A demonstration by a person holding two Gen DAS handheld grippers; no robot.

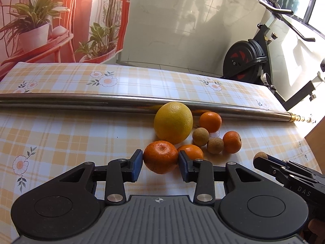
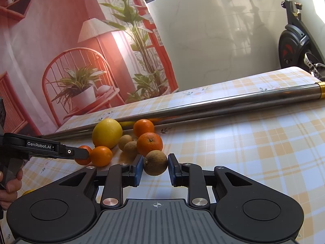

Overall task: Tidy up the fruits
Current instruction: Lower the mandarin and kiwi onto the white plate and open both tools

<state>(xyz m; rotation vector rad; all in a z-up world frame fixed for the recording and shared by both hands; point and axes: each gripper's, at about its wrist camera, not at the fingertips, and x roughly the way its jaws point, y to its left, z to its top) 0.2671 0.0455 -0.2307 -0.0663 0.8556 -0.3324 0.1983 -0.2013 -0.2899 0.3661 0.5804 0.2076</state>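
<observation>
My left gripper (image 1: pixel 160 162) is shut on an orange tangerine (image 1: pixel 160 153) that rests on the checked tablecloth (image 1: pixel 71 138), one blue pad against each side. In the right wrist view its black finger (image 2: pixel 80 154) covers part of that tangerine (image 2: pixel 83 161). My right gripper (image 2: pixel 155 159) is shut on a small brown round fruit (image 2: pixel 156 165), also seen from the left wrist as the fruit (image 1: pixel 261 155) at its tip. Behind them lie a big yellow citrus (image 1: pixel 173 123), three more tangerines (image 1: pixel 210 122) and two brown fruits (image 1: pixel 200 136) close together.
A long metal pole (image 1: pixel 101 101) lies across the table just behind the fruit. An exercise bike (image 1: pixel 247 59) stands past the far right corner. A cardboard box (image 1: pixel 316 142) sits at the right edge. A hand (image 2: pixel 10 183) holds the left gripper's handle.
</observation>
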